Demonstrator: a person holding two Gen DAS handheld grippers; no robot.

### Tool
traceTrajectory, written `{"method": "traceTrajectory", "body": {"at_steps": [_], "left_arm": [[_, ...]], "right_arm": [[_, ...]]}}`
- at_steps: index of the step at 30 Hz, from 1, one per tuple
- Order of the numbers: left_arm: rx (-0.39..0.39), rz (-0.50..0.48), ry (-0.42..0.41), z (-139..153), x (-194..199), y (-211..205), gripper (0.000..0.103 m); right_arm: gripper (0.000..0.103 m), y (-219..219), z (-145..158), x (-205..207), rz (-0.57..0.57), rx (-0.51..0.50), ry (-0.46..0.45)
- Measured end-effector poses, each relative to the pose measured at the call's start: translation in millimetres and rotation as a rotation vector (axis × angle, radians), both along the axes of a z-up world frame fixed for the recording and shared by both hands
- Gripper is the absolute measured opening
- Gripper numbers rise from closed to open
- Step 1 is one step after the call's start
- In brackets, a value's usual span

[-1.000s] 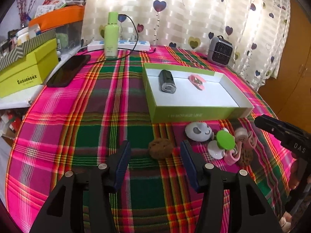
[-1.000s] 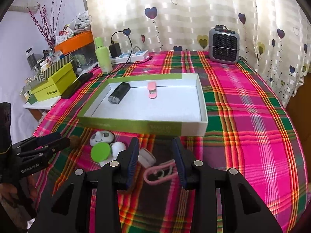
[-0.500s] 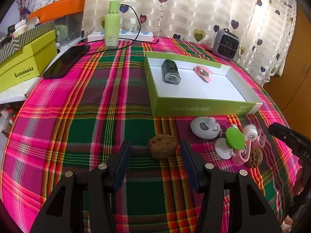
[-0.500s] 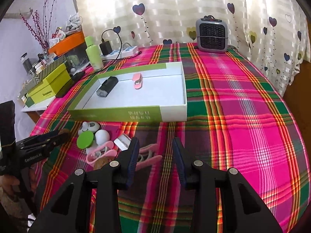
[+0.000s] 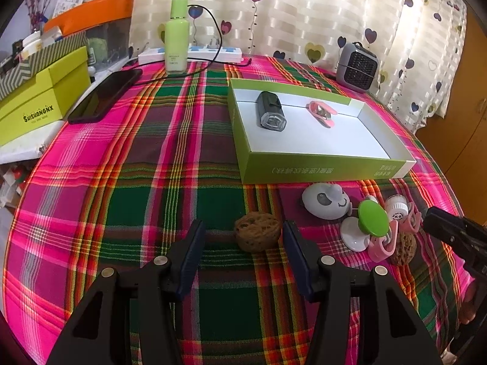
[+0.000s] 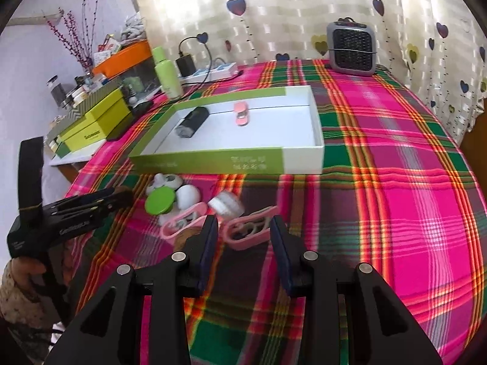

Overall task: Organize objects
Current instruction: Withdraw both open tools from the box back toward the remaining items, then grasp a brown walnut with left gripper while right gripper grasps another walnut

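A green-and-white shallow box (image 5: 322, 168) (image 6: 213, 161) lies on the plaid table and holds a black bike light (image 5: 270, 114) (image 6: 191, 120) and a pink clip (image 5: 322, 113) (image 6: 241, 114). My left gripper (image 5: 245, 232) is open, with a brown walnut (image 5: 257, 232) between its fingertips on the cloth. My right gripper (image 6: 243, 228) is open around a pink clip (image 6: 249, 231). Beside it lie a white panda toy (image 5: 327, 200), a green-lidded piece (image 5: 373, 218) (image 6: 159, 201), a white roll (image 6: 226, 202) and a second walnut (image 5: 403, 248).
A grey mini heater (image 5: 357, 67) (image 6: 353, 47), a green bottle (image 5: 176, 38) (image 6: 166, 73) and a power strip (image 5: 210, 54) stand at the back. A black phone (image 5: 105, 95) and stacked green boxes (image 5: 39, 97) lie at the left edge.
My left gripper has edged forward so the walnut sits between its fingertips. My right gripper has moved back and right, and now frames the pink clip.
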State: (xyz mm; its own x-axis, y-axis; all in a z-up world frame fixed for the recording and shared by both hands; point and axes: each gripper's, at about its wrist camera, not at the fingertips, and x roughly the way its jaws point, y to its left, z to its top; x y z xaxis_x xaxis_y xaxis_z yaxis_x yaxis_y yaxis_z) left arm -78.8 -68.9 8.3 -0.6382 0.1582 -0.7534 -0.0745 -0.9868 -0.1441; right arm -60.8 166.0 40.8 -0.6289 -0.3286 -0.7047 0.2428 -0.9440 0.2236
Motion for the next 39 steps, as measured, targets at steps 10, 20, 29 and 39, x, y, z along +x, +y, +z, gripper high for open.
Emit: {"method": "traceTrajectory", "body": {"at_steps": [10,20,29,39], "left_arm": [[-0.009,0.0,-0.001,-1,-1,1,0.052],[-0.034,-0.007,-0.004,-1,-3,3,0.052],[-0.027,-0.008,-0.002,0,-3,3,0.044],[-0.033,0.0,-0.004,1,-6,3,0.029]], "right_arm": [[0.037,-26,-2,7,0.114,-0.023,-0.009],[0.037,-41,-15,2,0.137,0.027,-0.046],[0.037,-44,-19,2,0.137,0.071,-0.051],[0.032,-45,-18,4,0.143,0.089,-0.046]]}}
